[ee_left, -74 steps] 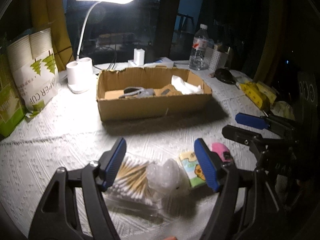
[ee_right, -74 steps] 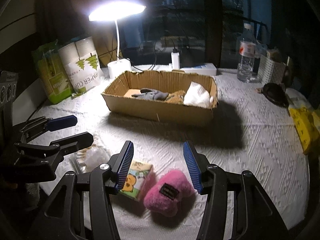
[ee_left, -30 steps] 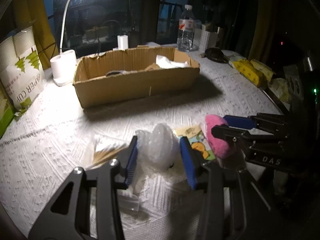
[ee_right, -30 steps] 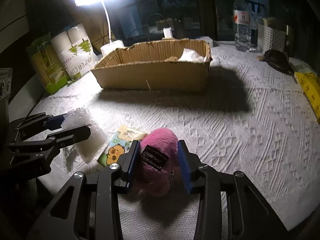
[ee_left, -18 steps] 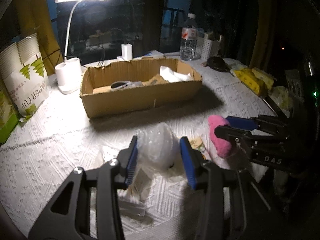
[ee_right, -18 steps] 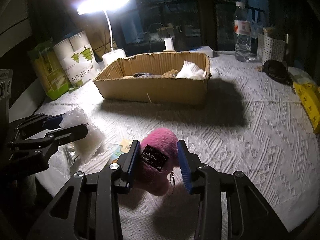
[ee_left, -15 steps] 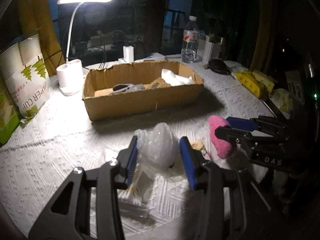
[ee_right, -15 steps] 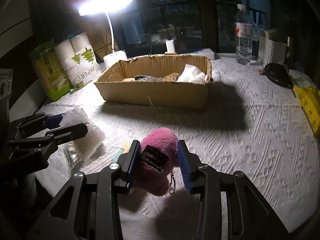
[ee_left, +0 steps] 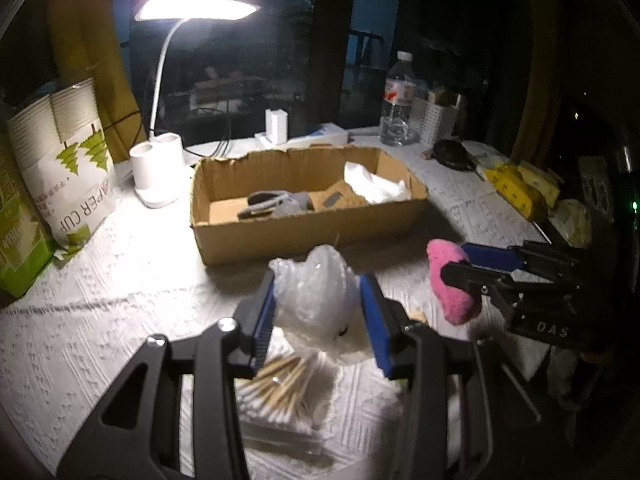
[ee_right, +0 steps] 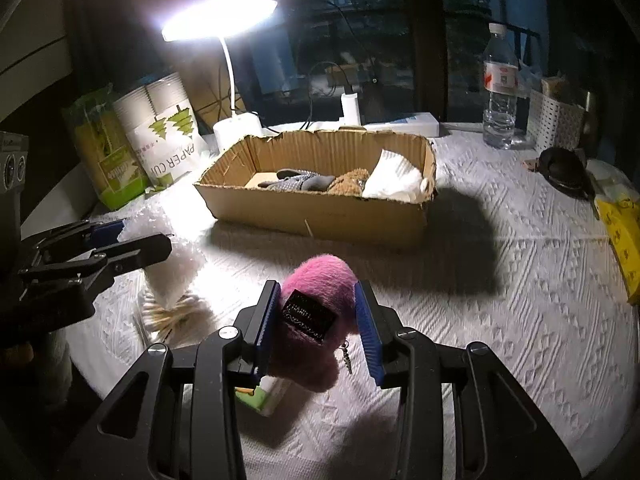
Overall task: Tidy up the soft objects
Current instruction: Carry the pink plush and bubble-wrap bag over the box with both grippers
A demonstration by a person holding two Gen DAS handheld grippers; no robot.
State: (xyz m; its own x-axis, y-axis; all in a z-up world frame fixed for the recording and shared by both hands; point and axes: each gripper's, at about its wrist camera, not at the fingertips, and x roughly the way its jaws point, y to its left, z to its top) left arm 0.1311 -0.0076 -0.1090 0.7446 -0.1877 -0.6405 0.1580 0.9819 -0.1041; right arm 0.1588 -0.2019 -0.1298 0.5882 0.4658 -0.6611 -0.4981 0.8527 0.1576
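Left gripper (ee_left: 322, 314) clamps a bubble-wrapped bundle (ee_left: 316, 296); right gripper (ee_right: 316, 328) squeezes a pink plush toy (ee_right: 316, 320), near the table's (ee_right: 520, 280) front edge.

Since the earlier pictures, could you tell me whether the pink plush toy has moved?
Yes. The pink plush toy, clamped in the right gripper, has risen off the tablecloth toward the cardboard box.

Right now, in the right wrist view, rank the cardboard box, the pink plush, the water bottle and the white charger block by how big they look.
1. cardboard box, clearly largest.
2. pink plush, held close to the camera, so its size is exaggerated.
3. water bottle, far back, probably bigger than it looks.
4. white charger block, smallest.
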